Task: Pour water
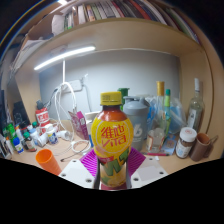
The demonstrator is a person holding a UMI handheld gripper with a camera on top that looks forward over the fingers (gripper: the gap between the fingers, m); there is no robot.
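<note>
Seen along the claw [113, 170]: a plastic drink bottle with a yellow cap, a red-and-yellow label and pale yellow-green liquid [112, 142], upright, standing between the two fingers. Magenta pads [91, 163] flank its lower body closely on both sides — contact looks likely, yet whether both actually press on it or a sliver of gap remains cannot be told. Bottle base hidden behind the fingers, so hard to say whether resting on the light-coloured counter [62, 156] or lifted off it.

Left of the bottle, near the counter's front edge, an orange plastic cup [47, 160] tipped at a slant. Further back on the left, a clutter of small bottles and white cables [66, 105] against the wall. Right of the bottle, towards the counter's back, a cluster of clear and pale plastic bottles [160, 112]; beyond them a clear glass bottle [196, 105], and nearer the right edge a small white-lidded jar [185, 142] beside a brownish cup [203, 146]. Overhead — a wooden shelf [110, 35] with a lit tube lamp [64, 57] beneath it.
</note>
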